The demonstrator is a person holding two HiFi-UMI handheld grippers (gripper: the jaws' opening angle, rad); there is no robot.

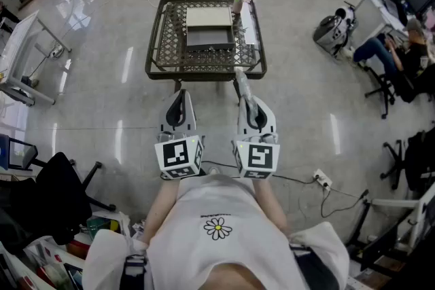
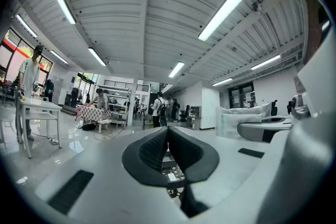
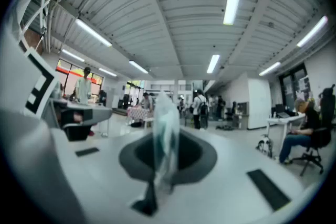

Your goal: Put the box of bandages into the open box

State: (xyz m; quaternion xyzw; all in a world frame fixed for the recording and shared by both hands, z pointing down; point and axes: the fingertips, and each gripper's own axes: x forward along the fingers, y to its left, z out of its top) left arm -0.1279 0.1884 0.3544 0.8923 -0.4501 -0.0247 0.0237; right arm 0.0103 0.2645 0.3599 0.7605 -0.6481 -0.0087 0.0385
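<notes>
**Jaws.** Left gripper (image 2: 168,136): pads pressed together, nothing between them. Right gripper (image 3: 165,136): jaws all but closed, pinching a thin, pale, teal-tinted flat item. It is blurred, and we take it for the box of bandages (image 3: 164,113), held edge-on and upright.

**Position.** In the head view we hold both grippers level in front of the body, the left gripper (image 1: 179,97) at eleven o'clock and the right gripper (image 1: 245,93) at one o'clock. The box of bandages (image 1: 240,80) juts from the right jaws toward twelve, its far end near the front edge of the table (image 1: 155,51).

**Destination.** The open box (image 1: 209,36) sits mid-table at twelve o'clock, its pale flap folded back on the far side. It stands apart from the held item.

**Handling, as we judge it.**
- Weight: light.
- Build: thin card, stiff along its length, but its faces can be crushed.
- Surface: probably smooth, so it may pivot in a pinch set near one end.
- Best hold: across the flat faces, with moderate pressure.

**Status.** We judge the carry to be under way and the placing not yet done.
</notes>
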